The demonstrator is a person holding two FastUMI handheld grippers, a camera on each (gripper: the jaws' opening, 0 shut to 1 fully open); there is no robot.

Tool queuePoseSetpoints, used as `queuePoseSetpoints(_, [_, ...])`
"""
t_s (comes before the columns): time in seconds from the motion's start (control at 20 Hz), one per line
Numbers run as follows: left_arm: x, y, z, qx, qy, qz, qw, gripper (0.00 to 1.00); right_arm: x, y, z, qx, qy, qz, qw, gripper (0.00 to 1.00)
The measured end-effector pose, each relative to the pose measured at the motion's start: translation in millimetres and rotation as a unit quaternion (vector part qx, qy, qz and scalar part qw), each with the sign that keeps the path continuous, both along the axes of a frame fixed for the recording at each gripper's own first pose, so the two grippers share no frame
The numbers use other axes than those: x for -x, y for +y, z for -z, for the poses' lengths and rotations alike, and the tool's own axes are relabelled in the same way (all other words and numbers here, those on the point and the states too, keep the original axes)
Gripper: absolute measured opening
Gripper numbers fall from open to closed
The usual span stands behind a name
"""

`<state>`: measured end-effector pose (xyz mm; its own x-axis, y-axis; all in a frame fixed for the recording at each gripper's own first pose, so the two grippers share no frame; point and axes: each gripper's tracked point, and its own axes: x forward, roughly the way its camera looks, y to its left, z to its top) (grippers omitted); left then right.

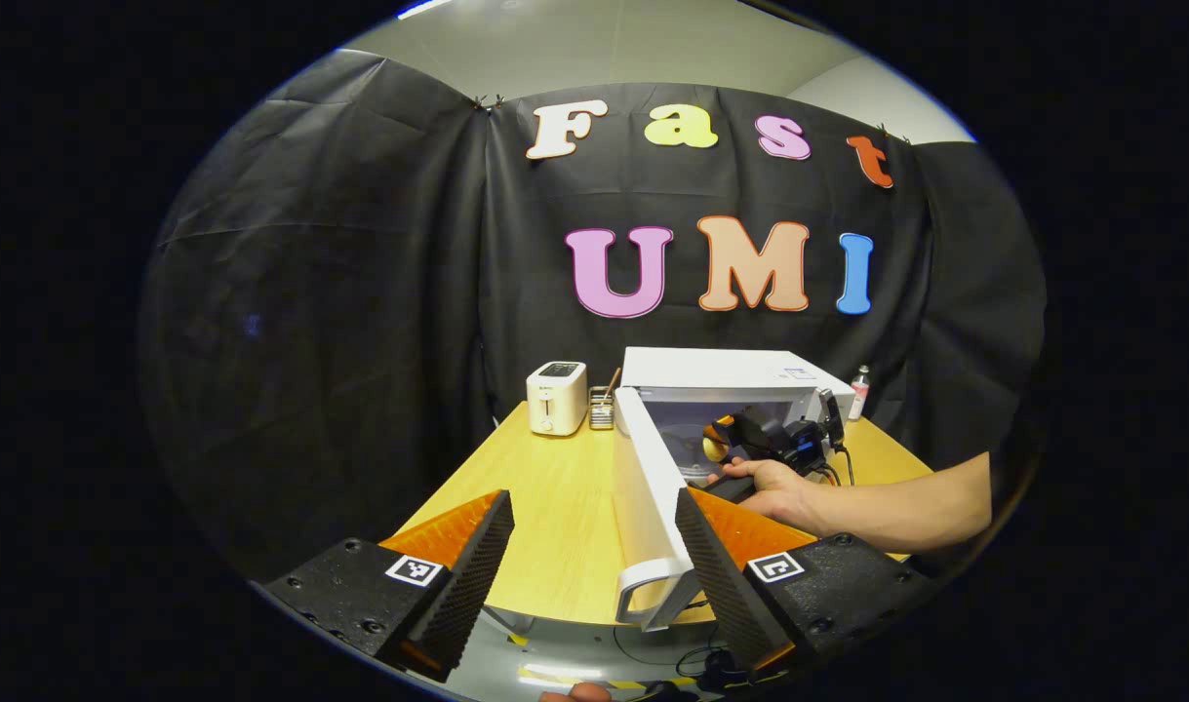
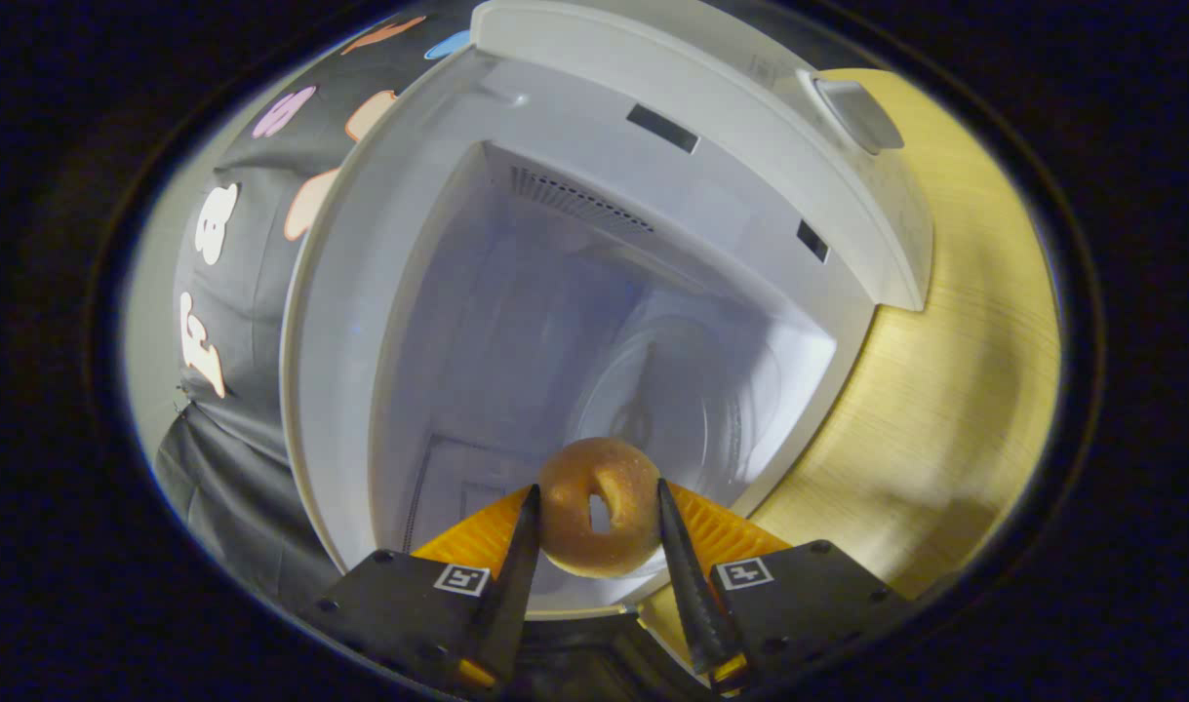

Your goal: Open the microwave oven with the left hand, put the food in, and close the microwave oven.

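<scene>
Right tongs [image 2: 594, 531] clamping bagel [image 2: 599, 507] inside microwave [image 2: 653, 292]; left tongs [image 1: 594, 575] agape beside door [image 1: 643, 497].

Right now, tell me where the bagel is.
The bagel is clamped in the right claw, low in the right gripper view, at the open microwave mouth, before its glass turntable.

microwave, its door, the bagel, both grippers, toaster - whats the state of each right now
microwave: open, cavity exposed
microwave door: swung wide, handle free
bagel: pinched between the right gripper's fingers, at the cavity mouth, not yet set down
turntable: bare
right gripper: shut on the bagel
left gripper: open, holding nothing, door edge between its fingers
toaster: upright on the table, untouched
</scene>
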<state>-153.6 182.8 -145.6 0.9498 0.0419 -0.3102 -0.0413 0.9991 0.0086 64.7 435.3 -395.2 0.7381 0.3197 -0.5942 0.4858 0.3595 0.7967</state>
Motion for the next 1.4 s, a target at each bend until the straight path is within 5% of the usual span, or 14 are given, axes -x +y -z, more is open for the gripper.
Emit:
queuePoseSetpoints(0.3, [5, 18, -2, 0.000, -0.005, -0.025, 1.000, 0.98, -2, 11, 18, 0.025, 0.021, -0.003, 0.999, 0.63])
queuePoseSetpoints(0.6, [7, 25, -1, 0.001, -0.004, -0.041, 0.999, 0.98, -5, 10, 16, 0.018, 0.044, -0.002, 0.999, 0.86])
queuePoseSetpoints(0.8, [10, 25, -2, -0.002, -0.003, -0.048, 0.999, 0.98, -8, -2, 15, 0.049, 0.042, -0.001, 0.998, 0.84])
queuePoseSetpoints(0.95, [11, 23, 3, 0.002, 0.002, -0.049, 0.999, 0.98, -7, -2, 15, 0.065, 0.025, -0.024, 0.997, 0.90])
queuePoseSetpoints(1.25, [16, 20, 13, 0.015, 0.010, -0.054, 0.998, 0.98, 13, -11, -8, 0.089, -0.013, -0.072, 0.993, 0.85])
queuePoseSetpoints(1.4, [17, 34, 11, -0.007, 0.008, -0.064, 0.998, 0.98, 36, -26, -36, 0.122, -0.064, -0.127, 0.982, 0.85])
